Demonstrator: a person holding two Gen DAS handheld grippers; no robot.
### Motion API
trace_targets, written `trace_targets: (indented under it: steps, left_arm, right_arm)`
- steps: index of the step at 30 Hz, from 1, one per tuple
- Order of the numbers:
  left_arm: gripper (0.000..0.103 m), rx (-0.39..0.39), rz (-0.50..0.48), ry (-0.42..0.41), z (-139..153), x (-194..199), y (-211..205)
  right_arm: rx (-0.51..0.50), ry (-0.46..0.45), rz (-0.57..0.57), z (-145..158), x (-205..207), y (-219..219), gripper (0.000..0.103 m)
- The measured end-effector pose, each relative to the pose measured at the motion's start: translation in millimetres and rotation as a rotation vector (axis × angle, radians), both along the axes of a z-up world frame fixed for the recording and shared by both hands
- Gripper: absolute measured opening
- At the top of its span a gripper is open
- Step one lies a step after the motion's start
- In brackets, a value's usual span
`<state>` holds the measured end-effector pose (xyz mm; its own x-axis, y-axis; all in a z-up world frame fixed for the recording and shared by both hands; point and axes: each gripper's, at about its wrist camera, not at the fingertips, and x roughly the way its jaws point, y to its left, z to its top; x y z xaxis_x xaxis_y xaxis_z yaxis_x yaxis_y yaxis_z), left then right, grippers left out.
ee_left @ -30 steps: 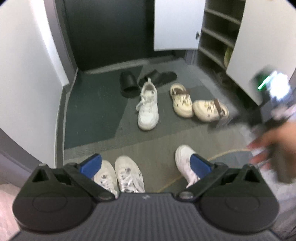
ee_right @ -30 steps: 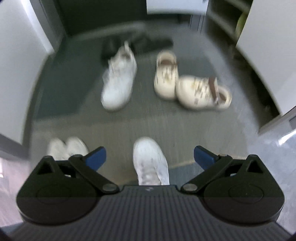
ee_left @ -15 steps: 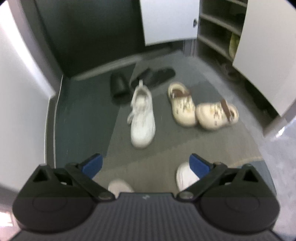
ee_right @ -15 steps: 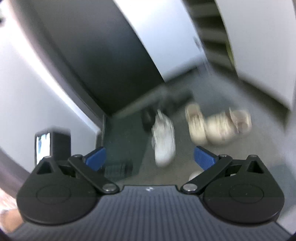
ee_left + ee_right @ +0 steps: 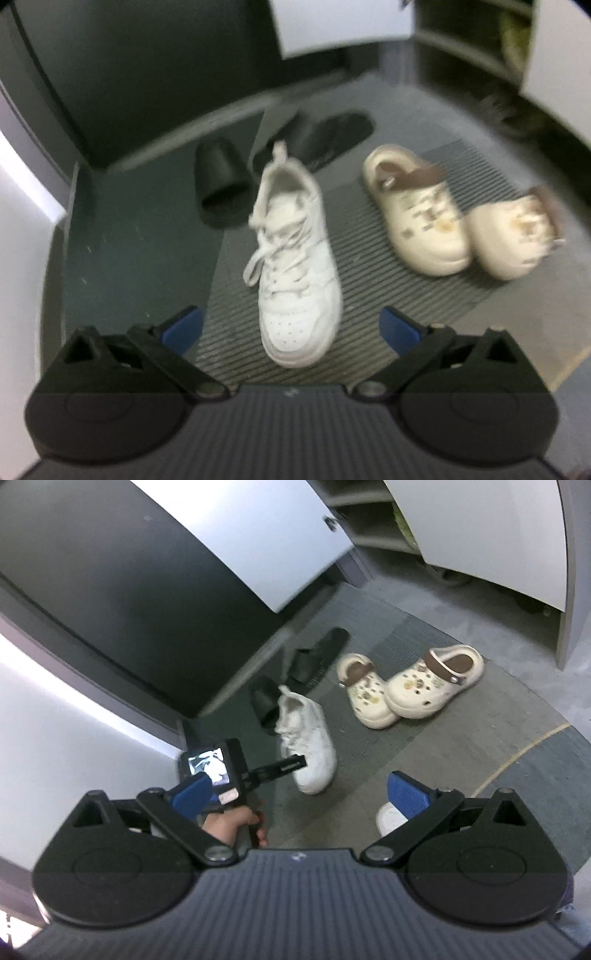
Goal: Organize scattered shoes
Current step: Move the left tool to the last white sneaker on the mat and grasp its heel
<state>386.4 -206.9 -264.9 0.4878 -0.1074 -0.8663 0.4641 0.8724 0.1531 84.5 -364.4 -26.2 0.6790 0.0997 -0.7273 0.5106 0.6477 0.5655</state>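
Observation:
A white sneaker point(image 5: 295, 258) lies on the ribbed mat, toe toward me. My left gripper point(image 5: 291, 328) is open and empty, its blue pads either side of the toe, just short of it. Two cream clogs point(image 5: 417, 218) with brown straps lie to the right, and two black slides point(image 5: 221, 184) behind. In the right wrist view the same sneaker point(image 5: 306, 746), clogs point(image 5: 406, 686) and slides point(image 5: 310, 661) show farther off. My right gripper point(image 5: 301, 794) is open and empty, held back. The left gripper point(image 5: 280, 768) shows there beside the sneaker.
A shoe cabinet point(image 5: 369, 520) with open white doors and shelves stands at the back right. A dark door point(image 5: 147, 74) is behind the shoes, a white wall point(image 5: 22, 203) at the left. The toe of another white shoe point(image 5: 389, 818) lies near the right pad.
My left gripper has moved forward and down to the white sneaker, which now fills the gap between its pads. The right gripper has pulled back and tilted; its view has steadied.

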Motion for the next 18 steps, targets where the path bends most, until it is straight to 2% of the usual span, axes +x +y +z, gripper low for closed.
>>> trace_targets:
  steps: [4,9,13,15,16,18]
  left_arm:
    - [0.102,-0.07,0.029,0.037,-47,44,2]
    - [0.102,-0.054,0.062,0.043,-84,87,-10]
    - [0.102,-0.067,0.129,0.094,-117,121,-22]
    - [0.102,-0.065,0.131,0.092,-125,127,-29]
    - [0.101,-0.061,0.129,0.086,-128,129,-32]
    - [0.093,-0.017,0.11,0.071,-134,132,-42]
  right_arm:
    - [0.06,0.086,-0.001,-27,26,-6,0.103]
    - [0.095,0.129,0.023,-44,52,-4,0.103]
    - [0.105,0.165,-0.012,-56,62,-9,0.103]
    - [0.102,0.184,-0.033,-61,64,-13,0.103]
    - [0.099,0.194,-0.043,-64,66,-16,0.103]
    - [0.095,0.212,-0.056,-68,67,-17,0.103]
